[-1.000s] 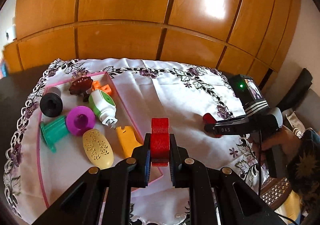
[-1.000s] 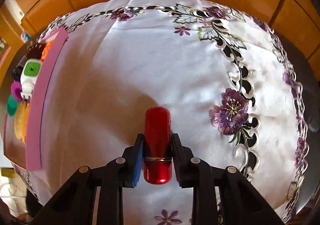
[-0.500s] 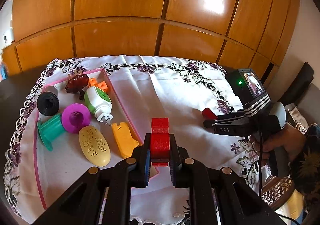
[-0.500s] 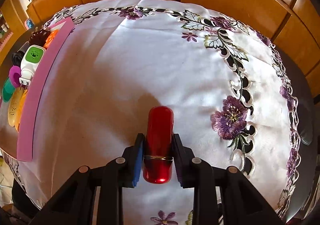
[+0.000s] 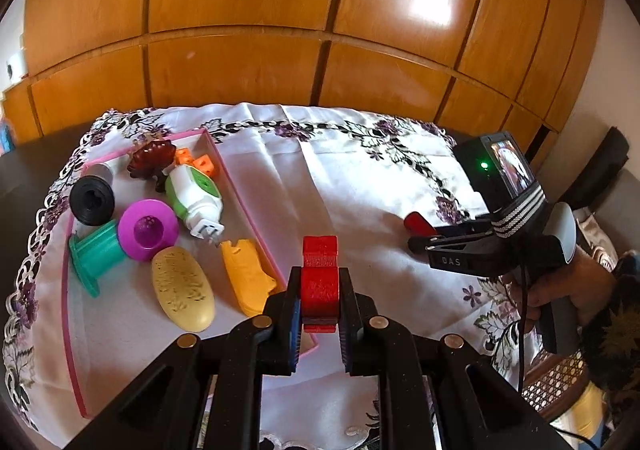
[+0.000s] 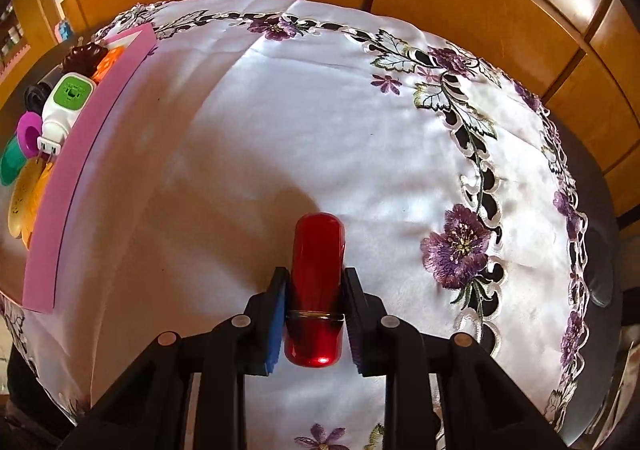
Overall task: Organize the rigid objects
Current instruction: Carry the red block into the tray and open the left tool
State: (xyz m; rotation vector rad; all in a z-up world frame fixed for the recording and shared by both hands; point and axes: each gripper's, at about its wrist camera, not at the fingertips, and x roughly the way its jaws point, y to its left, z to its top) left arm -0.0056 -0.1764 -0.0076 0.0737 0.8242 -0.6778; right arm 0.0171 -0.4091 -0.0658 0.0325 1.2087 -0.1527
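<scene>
White tablecloth (image 6: 248,98) embroidered with purple flowers; pink-rimmed tray (image 5: 256,218); glossy red cylinder (image 6: 316,290); red block (image 5: 319,282); magenta cup (image 5: 148,228); teal spool (image 5: 94,256); yellow oval (image 5: 182,294) patterned in relief.

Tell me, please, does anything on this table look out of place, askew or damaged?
Nothing looks damaged or spilled. The items in the pink tray lie jumbled at odd angles, the white-and-green plug on its side. The left gripper holds a red block; the right gripper holds a red cylinder.
</scene>
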